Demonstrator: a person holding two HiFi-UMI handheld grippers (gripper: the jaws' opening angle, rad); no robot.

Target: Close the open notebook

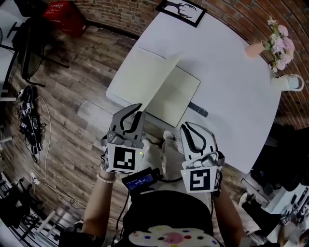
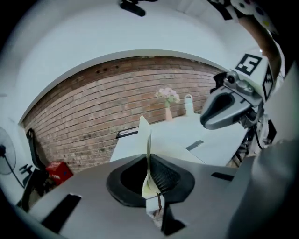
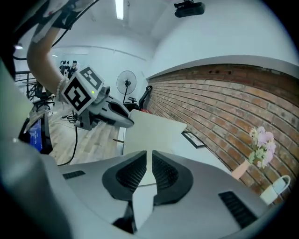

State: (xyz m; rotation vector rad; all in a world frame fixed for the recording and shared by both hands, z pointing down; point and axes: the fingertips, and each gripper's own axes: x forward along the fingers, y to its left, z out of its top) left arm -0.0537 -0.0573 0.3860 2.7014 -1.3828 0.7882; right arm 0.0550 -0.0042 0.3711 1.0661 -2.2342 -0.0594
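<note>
On the white surface [image 1: 231,82] the notebook [image 1: 181,91] lies partly closed. The left claw [image 1: 139,110] pinches its left page [image 1: 161,79], raised steeply on edge. The right claw [image 1: 187,128], nearly closed and empty, hovers near the notebook's front edge. Folding the page over and flattening it appear to remain.

Light: even, diffuse, indoor. Ceiling strip light [image 3: 120,8] glares at the top of the right gripper view. White table [image 1: 231,72] very bright in head view, surface detail washed out; wood floor [image 1: 72,62] beside it dim. Fisheye: brick wall [image 2: 93,112] beyond the table bows into an arch, corners vignetted black. Notebook page [image 2: 145,128] pinched in the left gripper [image 2: 149,170] is soft-focus.
</note>
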